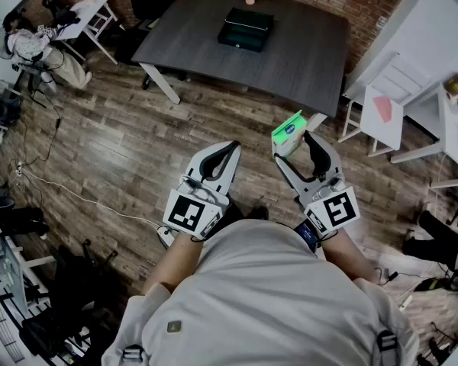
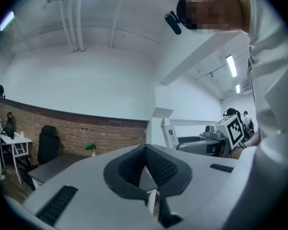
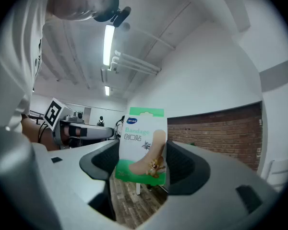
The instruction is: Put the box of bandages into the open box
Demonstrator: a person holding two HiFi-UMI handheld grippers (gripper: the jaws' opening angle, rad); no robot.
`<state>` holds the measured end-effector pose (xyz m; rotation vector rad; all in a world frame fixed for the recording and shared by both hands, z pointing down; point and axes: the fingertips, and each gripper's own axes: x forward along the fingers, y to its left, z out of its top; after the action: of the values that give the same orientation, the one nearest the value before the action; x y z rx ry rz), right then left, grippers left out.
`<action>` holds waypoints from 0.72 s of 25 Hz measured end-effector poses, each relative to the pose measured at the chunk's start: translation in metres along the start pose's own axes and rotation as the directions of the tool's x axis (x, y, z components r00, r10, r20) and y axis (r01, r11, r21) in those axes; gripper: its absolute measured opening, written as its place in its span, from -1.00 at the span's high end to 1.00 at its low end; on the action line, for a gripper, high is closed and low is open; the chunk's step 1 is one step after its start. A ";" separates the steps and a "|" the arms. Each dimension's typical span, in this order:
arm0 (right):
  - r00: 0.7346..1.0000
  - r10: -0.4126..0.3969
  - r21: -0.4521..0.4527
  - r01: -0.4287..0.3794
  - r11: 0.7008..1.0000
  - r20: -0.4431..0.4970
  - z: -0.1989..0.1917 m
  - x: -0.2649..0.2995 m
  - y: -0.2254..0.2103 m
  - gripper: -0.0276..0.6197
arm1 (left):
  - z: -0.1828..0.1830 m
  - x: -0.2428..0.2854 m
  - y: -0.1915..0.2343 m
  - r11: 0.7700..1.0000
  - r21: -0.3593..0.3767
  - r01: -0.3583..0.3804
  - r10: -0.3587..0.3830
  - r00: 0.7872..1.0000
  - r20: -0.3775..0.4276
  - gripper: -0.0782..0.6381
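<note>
Bandage box point(image 3: 141, 145) gripped upright in right gripper point(image 1: 293, 145), centre-right of head view; jaws spread wide, pads pressed on carton sides. Left gripper point(image 2: 146, 153) closed on nothing, tips together.

Open box point(image 1: 246, 27) seen on table point(image 1: 305, 59), top centre, well apart from bandage box.

Risks judged:
- thin carton likely crushed if squeezed harder
- slip or tilt possible during carry, upper part being left unsupported above pads
- drop outside possible if rim is clipped at release

Counted: one bandage box, one open box, one table, two grippers.
</note>
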<state>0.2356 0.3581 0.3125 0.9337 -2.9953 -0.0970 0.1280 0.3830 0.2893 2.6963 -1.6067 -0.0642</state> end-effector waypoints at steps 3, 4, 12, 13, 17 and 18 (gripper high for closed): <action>1.000 -0.003 0.004 0.003 1.000 -0.002 -0.004 0.007 -0.004 -0.01 | -0.004 0.004 0.007 1.000 0.003 -0.003 0.003 1.000 -0.007 0.74; 1.000 -0.003 0.004 0.004 1.000 -0.003 -0.005 0.009 -0.005 -0.01 | -0.005 0.004 0.009 1.000 0.003 -0.005 0.005 1.000 -0.009 0.74; 1.000 -0.002 0.001 0.002 1.000 -0.022 -0.012 0.037 -0.001 -0.01 | -0.009 0.003 0.038 1.000 -0.014 -0.017 0.017 1.000 -0.005 0.74; 1.000 -0.002 -0.001 0.002 1.000 -0.024 -0.012 0.042 -0.001 -0.01 | -0.009 0.004 0.043 1.000 -0.016 -0.016 0.015 1.000 -0.005 0.74; 0.999 -0.013 0.004 0.013 1.000 -0.047 -0.015 0.068 -0.004 -0.01 | -0.011 0.009 0.069 1.000 -0.023 -0.008 0.008 1.000 -0.012 0.74; 0.999 -0.015 0.007 0.015 1.000 -0.049 -0.016 0.075 -0.004 -0.01 | -0.011 0.010 0.077 1.000 -0.027 -0.006 0.006 1.000 -0.013 0.74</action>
<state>0.1765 0.3107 0.3267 0.9445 -2.9462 -0.0628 0.0658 0.3373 0.3017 2.6666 -1.5987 -0.0678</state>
